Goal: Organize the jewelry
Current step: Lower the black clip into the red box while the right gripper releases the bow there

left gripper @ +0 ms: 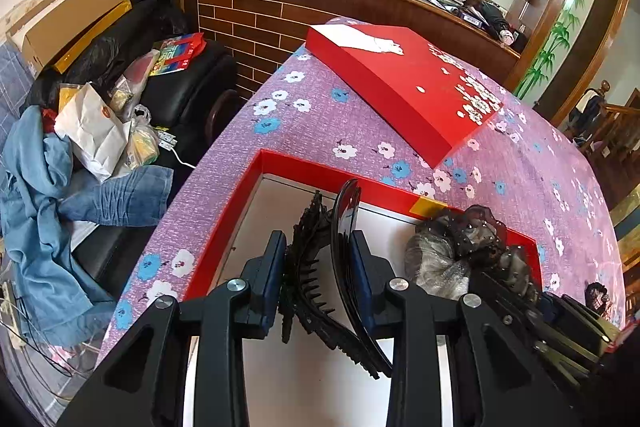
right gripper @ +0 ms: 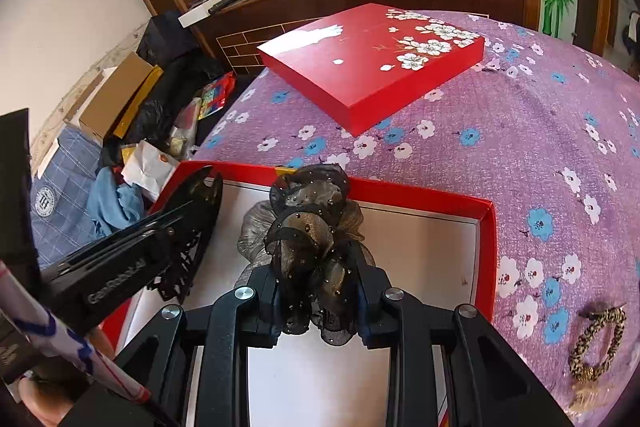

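An open red box (left gripper: 228,223) with a white lining sits on the tabletop (left gripper: 320,115), which is covered by a purple cloth printed with blue and white flowers. Both hand-held grippers hang over the box's white floor, each with a hair piece between its pads.

The left hand-held gripper (left gripper: 318,267) is clamped on a black hair clip (left gripper: 320,227): a glossy curved shell on one side and a toothed comb part on the other, pressed between the two blue pads. The clip stands over the left part of the box; whether its lower end touches the lining cannot be told. In the right wrist view the same clip (right gripper: 200,203) shows at the box's left wall.

The right hand-held gripper (right gripper: 318,295) is clamped on a dark gauze hair bow (right gripper: 312,227), brown and black mesh dotted with small beads, with a grey mesh loop at its left. The bow stands over the middle of the box, near its far wall. From the left wrist view it (left gripper: 460,247) lies to the right of the clip, close beside it.

The box's white floor that shows around the two pieces is otherwise bare. Its red lid (right gripper: 372,63), decorated with white blossoms, lies flat on the tabletop beyond the box, apart from it. A leopard-print hair tie (right gripper: 596,343) lies on the cloth outside the box, to the right of its right wall.
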Demonstrator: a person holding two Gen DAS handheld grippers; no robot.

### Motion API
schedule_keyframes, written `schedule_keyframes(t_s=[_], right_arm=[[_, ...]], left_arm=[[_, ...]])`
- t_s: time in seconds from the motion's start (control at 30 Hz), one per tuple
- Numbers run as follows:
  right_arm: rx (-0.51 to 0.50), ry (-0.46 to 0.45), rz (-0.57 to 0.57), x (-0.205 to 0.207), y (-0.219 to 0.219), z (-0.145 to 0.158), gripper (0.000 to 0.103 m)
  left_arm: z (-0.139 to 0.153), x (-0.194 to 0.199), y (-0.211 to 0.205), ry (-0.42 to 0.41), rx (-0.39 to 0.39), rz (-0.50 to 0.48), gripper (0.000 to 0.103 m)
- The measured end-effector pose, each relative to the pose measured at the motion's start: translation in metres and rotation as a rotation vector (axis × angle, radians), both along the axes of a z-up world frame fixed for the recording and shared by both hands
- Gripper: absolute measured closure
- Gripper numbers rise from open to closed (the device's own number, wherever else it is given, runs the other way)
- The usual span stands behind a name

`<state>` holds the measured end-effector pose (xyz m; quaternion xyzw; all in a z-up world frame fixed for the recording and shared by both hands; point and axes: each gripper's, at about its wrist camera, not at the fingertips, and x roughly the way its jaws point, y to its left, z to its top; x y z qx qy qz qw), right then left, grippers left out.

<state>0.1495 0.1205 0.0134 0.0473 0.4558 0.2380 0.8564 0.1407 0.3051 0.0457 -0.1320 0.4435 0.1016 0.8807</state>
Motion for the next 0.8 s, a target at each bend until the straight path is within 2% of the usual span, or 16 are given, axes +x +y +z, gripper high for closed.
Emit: schedule_keyframes(t_s=[0.13,0.23,0.27,0.4,0.57,0.73,0.8], right_arm=[[-0.005,0.003,-0.008,0.003,-0.001,-0.005,0.069],[-0.004,0.003,-0.01,0.003,-0.004,-0.005,0.061],[-0.004,-0.004,-0.012,0.002,-0.006,-0.003,0.055],[0.01,-0.022,-0.017,-0.002,-0.015,0.004,0.055],[0.052,-0.032,-0.011,-0.009,-0.027,0.014,0.054],[0.056,-0.042,-0.011,-0.013,-0.029,0.021,0.054],[0.056,-0.057,-0.009,-0.015,-0.031,0.024,0.051]], left_arm=[[0.0,0.001,-0.002,-0.009,-0.004,-0.001,0.072],[-0.001,0.001,-0.001,-0.012,-0.014,0.007,0.071],[-0.001,0.002,0.0,-0.012,-0.029,0.005,0.068],[0.002,0.0,-0.001,-0.026,-0.03,0.006,0.064],[0.011,-0.005,-0.002,-0.071,-0.039,0.008,0.05],[0.017,-0.008,-0.004,-0.108,-0.041,0.005,0.05],[0.018,-0.008,-0.005,-0.118,-0.043,0.002,0.05]])
